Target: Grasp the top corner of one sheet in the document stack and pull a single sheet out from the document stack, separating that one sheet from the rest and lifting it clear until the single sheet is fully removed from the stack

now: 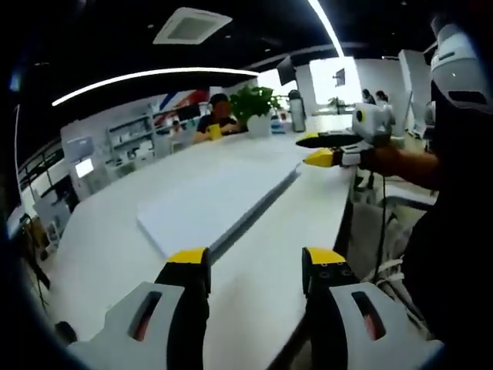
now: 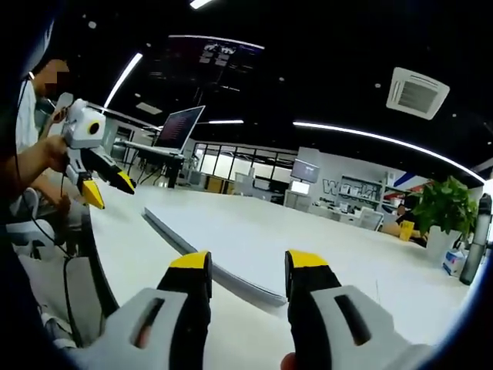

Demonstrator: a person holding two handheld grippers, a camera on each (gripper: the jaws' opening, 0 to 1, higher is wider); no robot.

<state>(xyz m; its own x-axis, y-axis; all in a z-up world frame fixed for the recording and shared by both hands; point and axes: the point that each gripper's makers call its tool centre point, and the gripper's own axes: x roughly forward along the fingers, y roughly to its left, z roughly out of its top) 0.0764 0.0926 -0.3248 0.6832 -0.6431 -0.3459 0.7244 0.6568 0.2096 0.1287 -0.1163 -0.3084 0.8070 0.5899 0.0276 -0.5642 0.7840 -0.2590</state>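
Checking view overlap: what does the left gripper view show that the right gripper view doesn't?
Left gripper view: the right gripper with fingers open, and the stack's broad top face. Right gripper view: the left gripper, open, and a raised monitor. Both: the document stack lying on the white table, and a potted plant.

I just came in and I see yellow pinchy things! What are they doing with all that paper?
A person holds a pair of tongs in each hand over a long white table. A thick document stack lies flat on it. The left tongs and the right tongs are both open and empty, hovering near the stack's edges without touching it. No sheet has been pulled out yet. Farther down the table, another person sits near a potted plant.
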